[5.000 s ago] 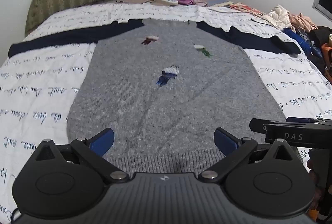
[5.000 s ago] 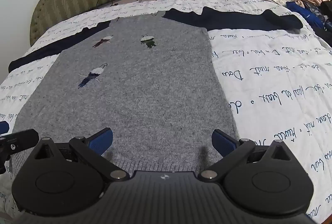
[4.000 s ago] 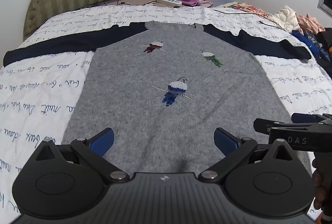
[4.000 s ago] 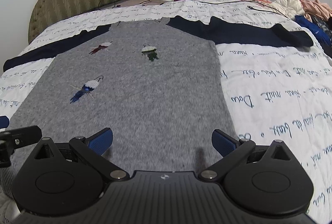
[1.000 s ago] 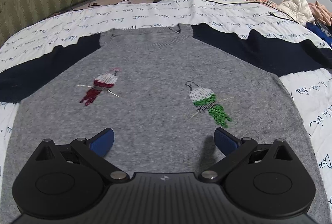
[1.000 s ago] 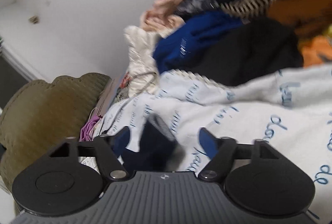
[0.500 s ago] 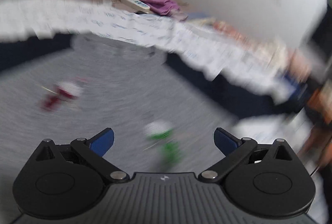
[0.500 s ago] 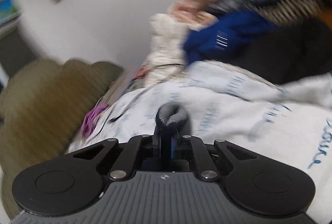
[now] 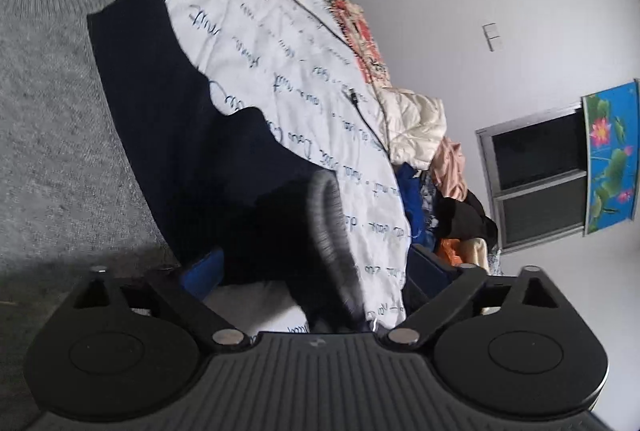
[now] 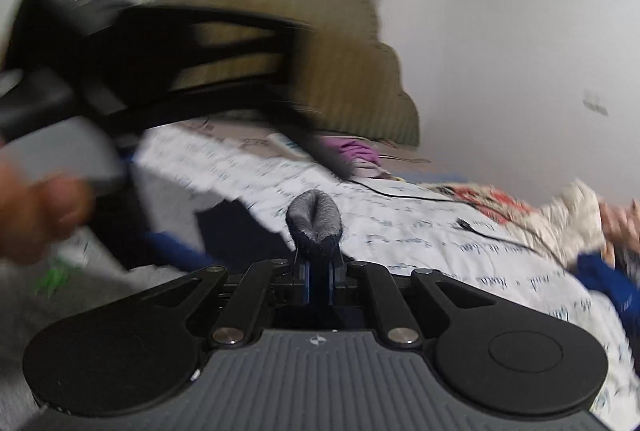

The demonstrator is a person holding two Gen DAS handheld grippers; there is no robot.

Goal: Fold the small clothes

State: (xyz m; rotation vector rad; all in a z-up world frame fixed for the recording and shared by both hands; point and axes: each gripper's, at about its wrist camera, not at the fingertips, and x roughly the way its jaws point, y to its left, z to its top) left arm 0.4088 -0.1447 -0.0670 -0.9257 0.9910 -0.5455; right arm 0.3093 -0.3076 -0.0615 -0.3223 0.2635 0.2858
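Observation:
A grey knitted sweater point(image 9: 44, 103) with navy sleeves lies flat on the white lettered bedspread point(image 9: 280, 43). Its right navy sleeve point(image 9: 184, 135) is lifted at the end. My right gripper point(image 10: 319, 271) is shut on the sleeve's grey cuff point(image 10: 316, 219), which bulges out above the pads. In the left wrist view the same cuff point(image 9: 330, 227) shows blurred. It passes between the blue fingers point(image 9: 202, 271) of my left gripper point(image 9: 316, 269), whose jaws are closing; the pads stand apart from the cloth. The left gripper point(image 10: 160, 43) and a hand point(image 10: 36, 207) appear blurred in the right wrist view.
A pile of mixed clothes point(image 9: 440, 167) lies at the bed's far side below a dark window point(image 9: 536, 183). A black cable point(image 9: 360, 103) runs across the bedspread. The padded headboard point(image 10: 320, 31), a purple cloth point(image 10: 356, 151) and a white remote point(image 10: 286, 145) are at the bed's head.
My right gripper shut on the sleeve cuff and carried it away from the clothes pile toward the sweater, rolling. My left gripper rolled and swung over to the right sleeve, its jaws narrowing.

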